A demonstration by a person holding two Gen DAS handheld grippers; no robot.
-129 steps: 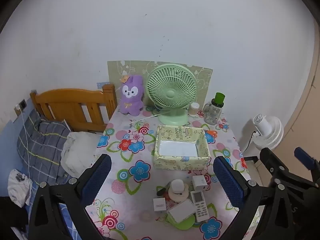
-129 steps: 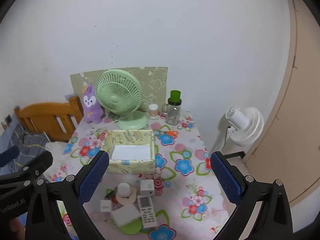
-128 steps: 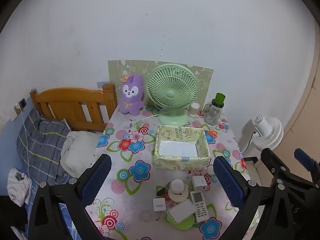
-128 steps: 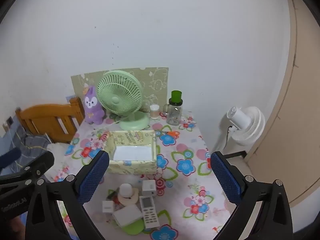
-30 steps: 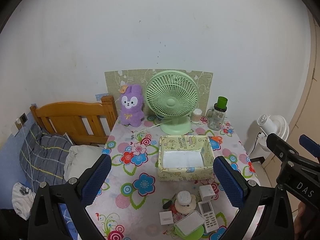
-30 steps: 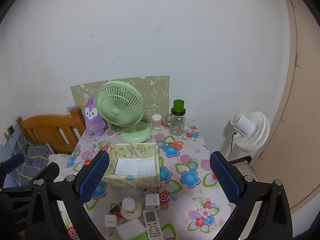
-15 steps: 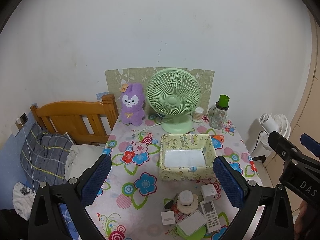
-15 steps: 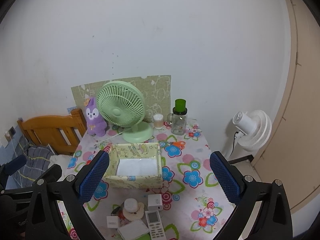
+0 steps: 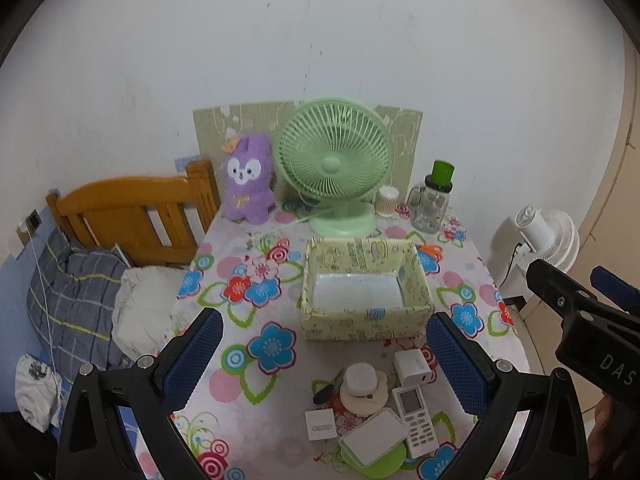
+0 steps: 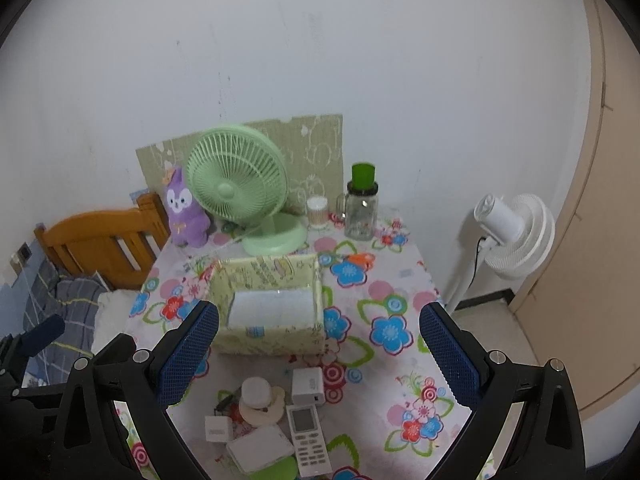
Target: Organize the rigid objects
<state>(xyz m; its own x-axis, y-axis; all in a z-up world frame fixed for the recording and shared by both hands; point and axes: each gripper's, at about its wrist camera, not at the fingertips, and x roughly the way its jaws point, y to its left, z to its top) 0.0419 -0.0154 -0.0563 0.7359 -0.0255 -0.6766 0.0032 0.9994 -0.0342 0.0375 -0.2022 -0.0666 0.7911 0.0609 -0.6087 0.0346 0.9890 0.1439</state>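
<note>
Remote (image 9: 415, 415), right claw (image 9: 580, 304) in left view

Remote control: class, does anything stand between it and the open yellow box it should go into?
Yes. The white adapter cube sits on the table directly between the remote control and the yellow box; lifting over it should clear.

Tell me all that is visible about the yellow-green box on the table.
The yellow-green box is an open-topped rectangular container, seemingly covered in patterned cartoon paper. It stands upright near the middle of the floral tablecloth, before the green fan. Its pale, glossy bottom looks bare. Nothing touches it; both grippers are open and apart from it.
</note>
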